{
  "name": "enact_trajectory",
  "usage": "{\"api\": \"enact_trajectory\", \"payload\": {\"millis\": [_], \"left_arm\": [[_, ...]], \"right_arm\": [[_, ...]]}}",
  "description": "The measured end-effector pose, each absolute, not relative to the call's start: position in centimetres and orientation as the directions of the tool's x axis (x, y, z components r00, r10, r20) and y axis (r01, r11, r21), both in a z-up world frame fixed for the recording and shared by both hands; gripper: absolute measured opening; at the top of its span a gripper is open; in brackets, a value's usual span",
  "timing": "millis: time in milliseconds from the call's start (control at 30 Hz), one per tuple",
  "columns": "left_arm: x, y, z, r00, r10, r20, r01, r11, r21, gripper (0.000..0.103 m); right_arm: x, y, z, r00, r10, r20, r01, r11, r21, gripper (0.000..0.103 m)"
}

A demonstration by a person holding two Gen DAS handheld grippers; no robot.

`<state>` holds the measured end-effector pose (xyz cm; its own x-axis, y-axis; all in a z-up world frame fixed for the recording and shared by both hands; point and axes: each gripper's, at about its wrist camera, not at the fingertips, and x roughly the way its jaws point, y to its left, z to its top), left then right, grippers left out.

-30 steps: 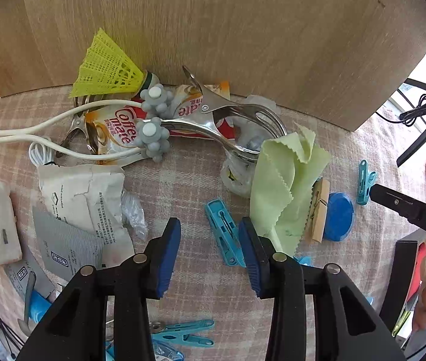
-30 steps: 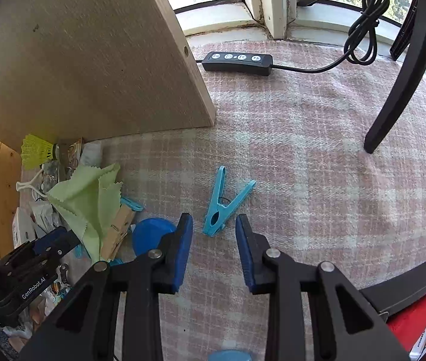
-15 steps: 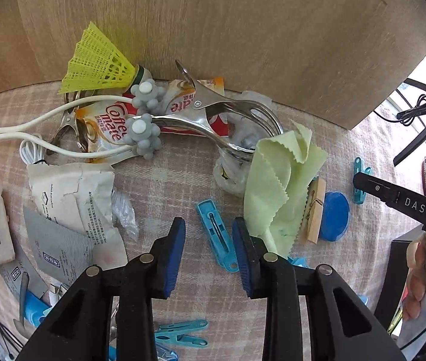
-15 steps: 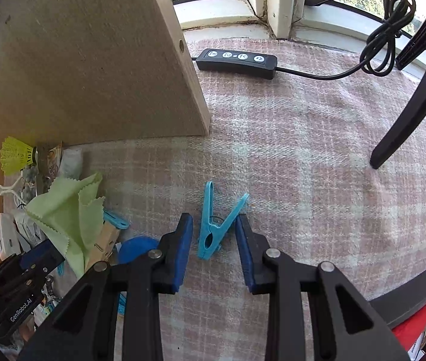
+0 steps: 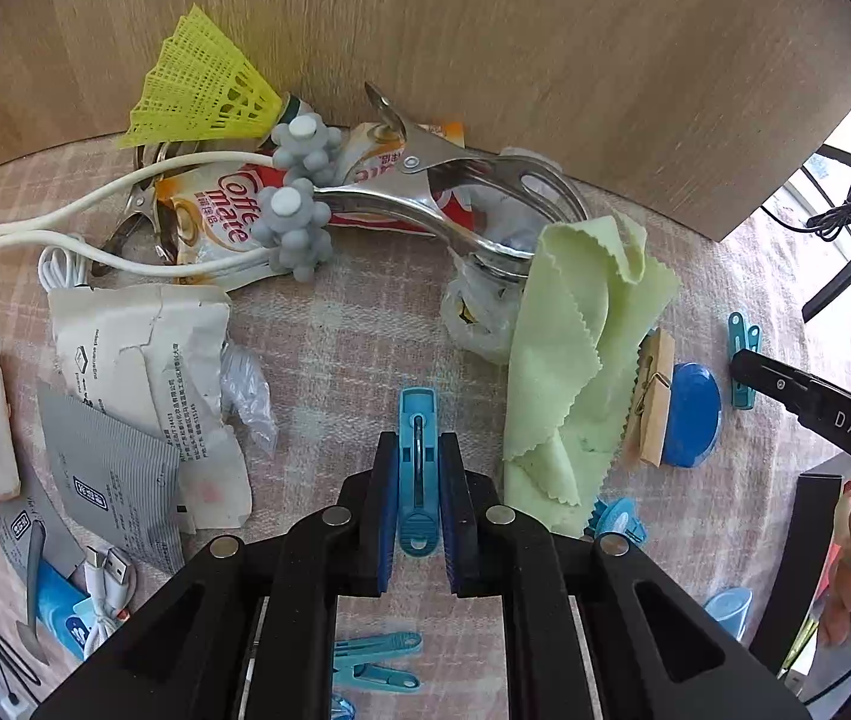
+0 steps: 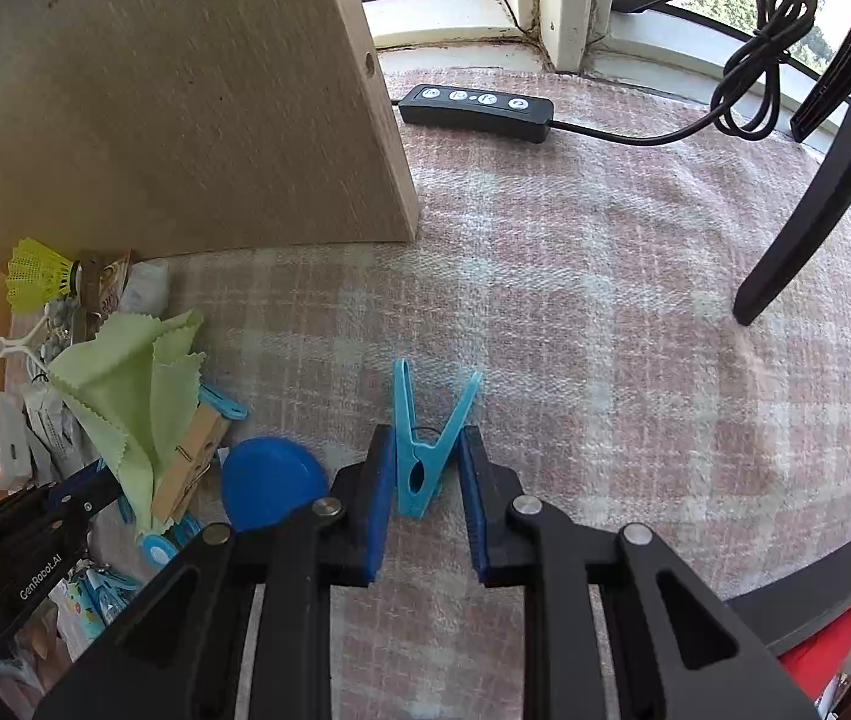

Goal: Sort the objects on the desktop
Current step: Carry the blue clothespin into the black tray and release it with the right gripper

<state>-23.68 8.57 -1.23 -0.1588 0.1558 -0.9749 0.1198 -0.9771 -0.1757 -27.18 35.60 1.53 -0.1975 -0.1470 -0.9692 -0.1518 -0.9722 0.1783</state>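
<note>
the left gripper (image 5: 417, 495) pinches a smooth blue plastic peg (image 5: 417, 456), its tail hidden, beside the pinked green cloth (image 5: 569, 360); the right gripper (image 6: 425, 483) narrowly straddles a v-shaped peg (image 6: 425, 450), grip unclear.

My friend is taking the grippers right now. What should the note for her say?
Left gripper: shut on the flat blue clothespin, which points toward the wooden board.
Right gripper: pads on both sides of the V-shaped blue peg; left pad touches, right pad shows a small gap, so the grip looks unfinished.
Nearby: green cloth covers part of the wooden peg, with the blue lid beside it. More blue pegs lie close to the left gripper.
Done: nothing visibly sorted yet.
Left: lift both pegs, group them, then tackle the pile by the board.
</note>
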Motion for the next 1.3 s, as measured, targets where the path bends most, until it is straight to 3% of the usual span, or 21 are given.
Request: {"api": "enact_trajectory", "payload": {"millis": [233, 533, 967, 1300], "left_arm": [[-21.3, 8.8, -0.1, -0.182, 0.168, -0.969, 0.108, -0.976, -0.19, 0.011], [-19.1, 12.2, 4.5, -0.249, 0.204, -0.947, 0.016, -0.977, -0.215, 0.011], [-15.0, 29.1, 10.7, -0.192, 0.387, -0.902, -0.302, -0.898, -0.321, 0.011], [-11.4, 41.6, 12.0, -0.11, 0.436, -0.893, -0.479, -0.81, -0.337, 0.011]], "right_arm": [[-23.6, 36.3, 2.4, -0.204, -0.185, -0.961, -0.144, -0.966, 0.216, 0.021], [-16.8, 40.2, 7.8, -0.297, -0.215, -0.93, -0.133, -0.955, 0.264, 0.021], [-6.3, 52.0, 10.9, -0.382, -0.079, -0.921, -0.307, -0.929, 0.207, 0.021], [0.8, 61.0, 11.9, -0.381, 0.037, -0.924, -0.48, -0.862, 0.163, 0.021]]}}
